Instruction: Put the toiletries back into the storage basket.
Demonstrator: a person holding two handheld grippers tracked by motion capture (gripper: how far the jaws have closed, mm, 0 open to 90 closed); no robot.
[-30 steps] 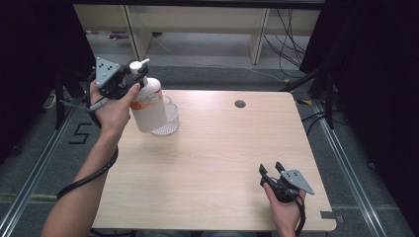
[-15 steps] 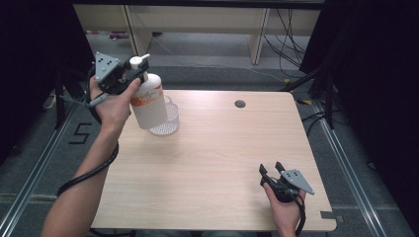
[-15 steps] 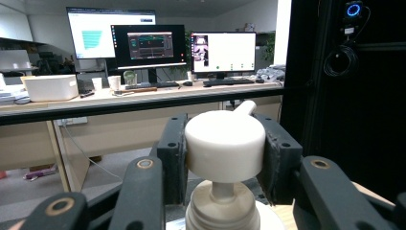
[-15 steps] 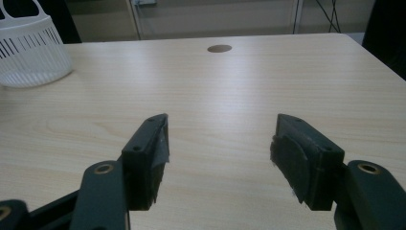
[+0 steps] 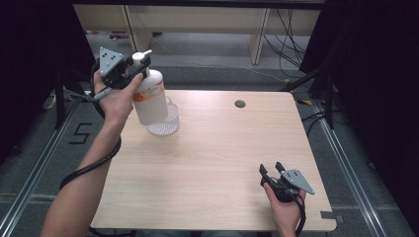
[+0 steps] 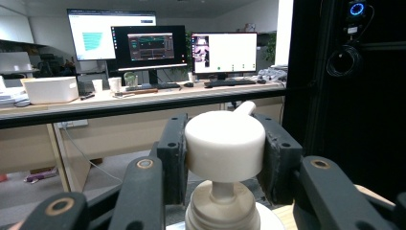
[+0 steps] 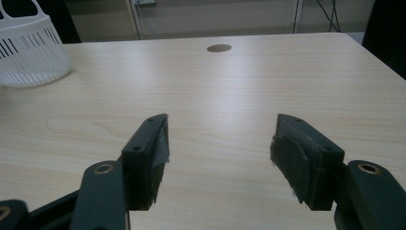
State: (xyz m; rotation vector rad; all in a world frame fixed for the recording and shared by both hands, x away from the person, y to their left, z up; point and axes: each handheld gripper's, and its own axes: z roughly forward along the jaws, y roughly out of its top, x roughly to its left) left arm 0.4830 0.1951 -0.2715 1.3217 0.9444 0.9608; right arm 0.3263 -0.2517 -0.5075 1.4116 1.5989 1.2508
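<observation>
**Pump bottle held over the basket at the table's far left**

Nearest the person, at the table's front right corner, the right gripper (image 5: 272, 169) rests on the wood in the person's hand, its jaws spread wide with nothing between them; the right gripper view shows bare pale wood-grain board between the two black pads. The table (image 5: 222, 163) is a light wooden top, lit evenly, with a small round cable hole (image 5: 240, 103) near its far edge.

Farther off, at the far left, the left gripper (image 5: 140, 65) is clamped on the head of a white pump bottle (image 5: 150, 96); in the left gripper view the pads press against both sides of the pump cap (image 6: 225, 143). The bottle hangs tilted above a white slotted basket (image 5: 165, 123) that stands on the table near its far left corner.

Beyond the table lie grey floor, cables and the legs of a wooden bench. In the left gripper view, a long desk carries three lit monitors (image 6: 148, 45), a white box and cups.
</observation>
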